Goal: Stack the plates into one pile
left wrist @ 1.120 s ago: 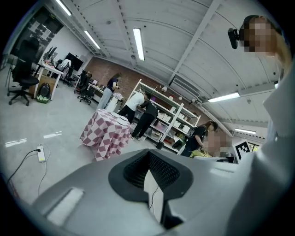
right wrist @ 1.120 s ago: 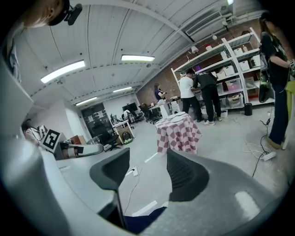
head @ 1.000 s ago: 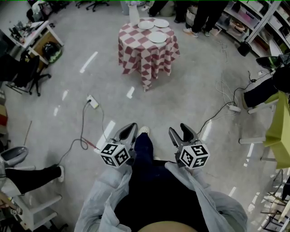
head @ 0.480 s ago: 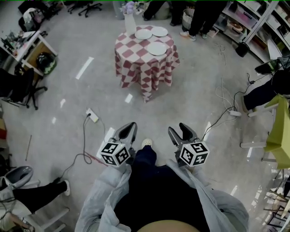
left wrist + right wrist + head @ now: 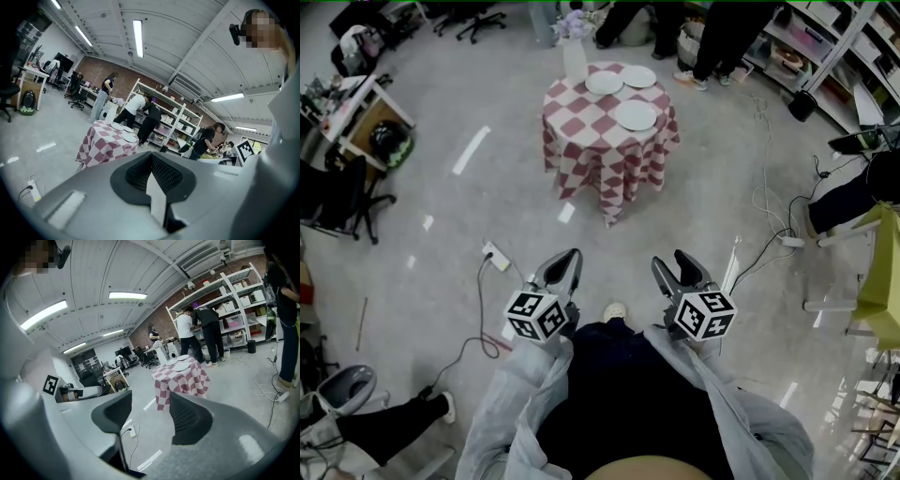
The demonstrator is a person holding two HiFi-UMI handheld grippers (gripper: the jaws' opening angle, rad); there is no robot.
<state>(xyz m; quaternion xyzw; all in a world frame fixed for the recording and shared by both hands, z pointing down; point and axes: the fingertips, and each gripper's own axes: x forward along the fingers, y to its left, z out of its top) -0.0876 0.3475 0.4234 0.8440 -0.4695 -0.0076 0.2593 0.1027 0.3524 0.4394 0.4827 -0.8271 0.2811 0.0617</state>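
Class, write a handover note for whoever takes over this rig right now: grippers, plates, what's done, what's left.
Left gripper: shut, empty.
Right gripper: open, empty.
Three round white plates lie unstacked on the small table with the red-and-white checked cloth, some way ahead of both grippers.
Done: nothing stacked yet.
Left: approach the table, then stack all three into one pile.

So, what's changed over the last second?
The person has stepped forward: the checked table and the floor power strip sit nearer in the head view. Nothing was taken hold of or let go. Unchanged: three plates lie unstacked on the table, left claw shut and empty, right claw open and empty.
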